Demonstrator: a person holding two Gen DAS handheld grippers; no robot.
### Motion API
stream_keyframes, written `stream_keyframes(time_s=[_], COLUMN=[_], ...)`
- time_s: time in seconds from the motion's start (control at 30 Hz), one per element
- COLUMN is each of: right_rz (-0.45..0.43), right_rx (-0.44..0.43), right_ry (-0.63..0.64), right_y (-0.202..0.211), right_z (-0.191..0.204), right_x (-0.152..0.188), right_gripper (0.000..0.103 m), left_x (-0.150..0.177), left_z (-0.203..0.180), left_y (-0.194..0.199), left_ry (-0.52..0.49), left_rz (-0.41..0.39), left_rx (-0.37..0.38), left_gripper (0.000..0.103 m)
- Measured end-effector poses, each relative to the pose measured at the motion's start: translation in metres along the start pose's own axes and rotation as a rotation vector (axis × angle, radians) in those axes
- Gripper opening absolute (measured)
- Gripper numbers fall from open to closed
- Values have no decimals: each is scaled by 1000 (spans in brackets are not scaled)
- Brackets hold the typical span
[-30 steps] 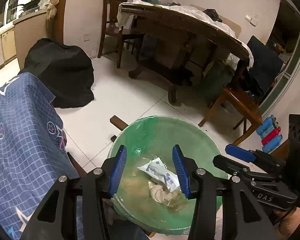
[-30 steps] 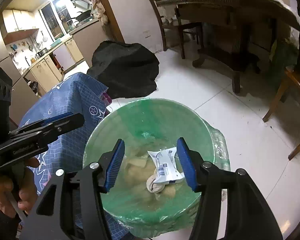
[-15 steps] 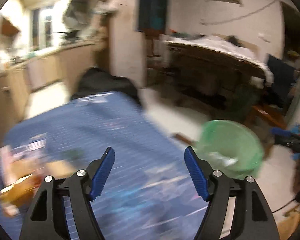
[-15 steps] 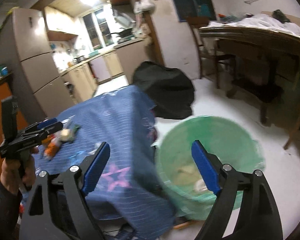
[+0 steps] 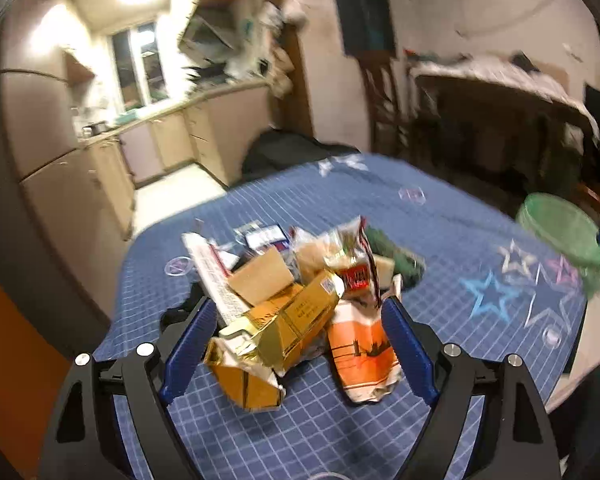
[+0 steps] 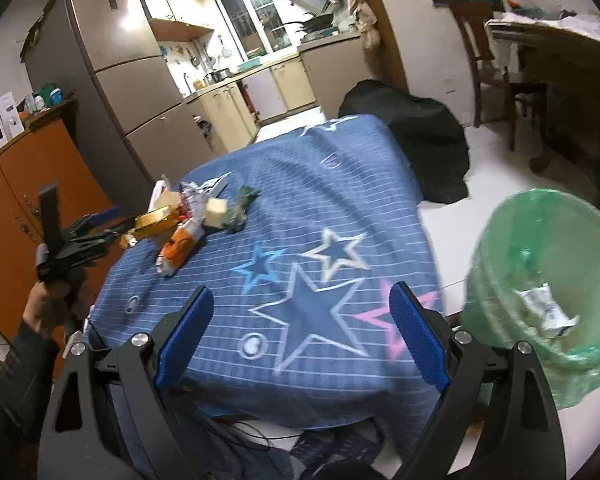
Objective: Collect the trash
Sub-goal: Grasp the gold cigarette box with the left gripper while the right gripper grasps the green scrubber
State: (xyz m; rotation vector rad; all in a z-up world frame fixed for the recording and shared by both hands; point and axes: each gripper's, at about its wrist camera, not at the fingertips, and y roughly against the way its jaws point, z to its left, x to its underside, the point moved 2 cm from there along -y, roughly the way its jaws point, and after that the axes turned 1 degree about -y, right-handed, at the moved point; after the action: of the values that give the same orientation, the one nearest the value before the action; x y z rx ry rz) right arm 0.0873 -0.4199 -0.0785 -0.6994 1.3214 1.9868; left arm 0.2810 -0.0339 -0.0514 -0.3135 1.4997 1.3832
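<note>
A pile of trash lies on the blue star-patterned tablecloth [image 5: 460, 240]: a gold carton [image 5: 288, 320], an orange-and-white wrapper [image 5: 364, 352], a cardboard piece [image 5: 260, 276] and a green wrapper [image 5: 396, 256]. My left gripper [image 5: 298, 344] hovers low at the pile, jaws opening, the carton and wrapper between them with no pad pressing. The right wrist view shows the same pile [image 6: 188, 220] with the left gripper [image 6: 84, 236] beside it in a hand. My right gripper [image 6: 300, 332] hangs over the cloth's near edge, jaws opening, with nothing in them. The green-lined bin [image 6: 540, 260] holds a white packet [image 6: 548, 312].
The bin [image 5: 556, 232] stands on the floor off the table's right side. A black bag [image 6: 420, 140] lies on the floor behind the table. A fridge [image 6: 112, 80] and an orange cabinet [image 6: 20, 200] stand at left, a wooden table and chair [image 6: 492, 52] at far right.
Both grippers swung left, away from the green bin and over the blue table. Their jaws spread wider. The white packet stays in the bin. The left gripper now faces the trash pile.
</note>
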Motion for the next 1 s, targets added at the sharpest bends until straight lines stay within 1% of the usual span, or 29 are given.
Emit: stream_keyframes(time_s=[0.03,0.1,0.17,0.2,0.23,0.27,0.33,0.37,0.4,0.43,0.5,0.57,0.63,0.7,0.77,0.87,1.0], right_rz=[6,18,33,41,47,53,72,80,87,95,111,126,139,157,166,195,255], right_rx=[-4,-16,-29,-36,-41,-49,-69,-79,-88,-97,-118,-124,-115,-105,-75,-38,-26], right_ry=[1,6,8,12,16,21,28,30,31,34,45,60,89,112,127,116,67], right_y=[-3,-11,-18,-23,-26,-29,-38,-42,-46,-51,-63,-78,-100,-124,-149,-189,-232], right_z=[3,12,20,25,30,32,41,45,47,50,56,62,71,76,77,73,67], right_x=[0,2,2,2,3,4,5,5,5,5,1,-6,-17,-31,-47,-71,-88], right_gripper=[86,86,86,86,86,86,86,86,86,86,76,57,49,45,40,34,31], left_x=[0,-3,-2,-1,0,2,4,6,8,9,13,16,13,14,17,20,18], left_z=[0,-1,1,4,5,8,12,16,19,21,19,16,10,12,18,26,27], left_y=[-6,-22,-38,-42,-46,-46,-43,-40,-39,-36,-26,-17,-3,9,18,26,23], left_ry=[-27,-55,-69,-60,-47,-29,12,41,62,76,95,111,136,169,205,268,292], left_rz=[10,35,76,86,99,100,93,91,91,87,74,57,30,10,-4,-11,-3], left_rx=[8,52,28,35,40,34,41,56,61,64,71,80,88,92,94,99,95], left_gripper=[84,84,82,73,57,51,34,30,24,21,21,21,21,21,21,20,21])
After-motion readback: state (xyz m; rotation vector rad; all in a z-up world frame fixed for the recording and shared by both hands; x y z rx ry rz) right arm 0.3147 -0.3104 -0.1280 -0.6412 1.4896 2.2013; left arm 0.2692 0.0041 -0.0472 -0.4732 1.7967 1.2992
